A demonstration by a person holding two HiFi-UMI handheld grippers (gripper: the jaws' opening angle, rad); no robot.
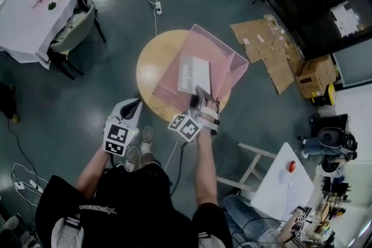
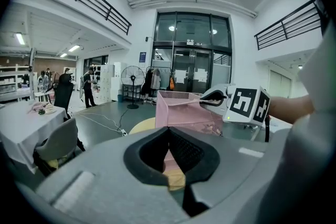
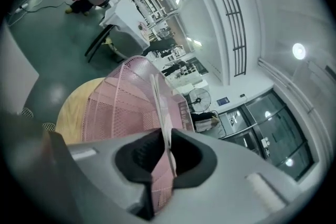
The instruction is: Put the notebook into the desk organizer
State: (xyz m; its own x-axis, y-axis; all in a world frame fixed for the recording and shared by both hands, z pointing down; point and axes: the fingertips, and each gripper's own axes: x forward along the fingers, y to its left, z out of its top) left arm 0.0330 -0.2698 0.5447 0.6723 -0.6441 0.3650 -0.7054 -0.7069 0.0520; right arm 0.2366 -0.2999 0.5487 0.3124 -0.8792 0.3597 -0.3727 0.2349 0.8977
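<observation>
pink mesh desk organizer (image 1: 233, 64) sits on the round wooden table (image 1: 150, 69) at frame centre, and the thin pale grey notebook (image 1: 195, 74) already leans inside it. the right gripper (image 1: 202, 93) has its jaws slightly apart around the notebook's lower edge, not pinching. the left gripper (image 1: 133, 106), lower left, is narrowly spread and empty. the notebook looks light, flat and a little bendy, best taken by one edge. whether its far edge rests on the organizer's floor stays hidden.
</observation>
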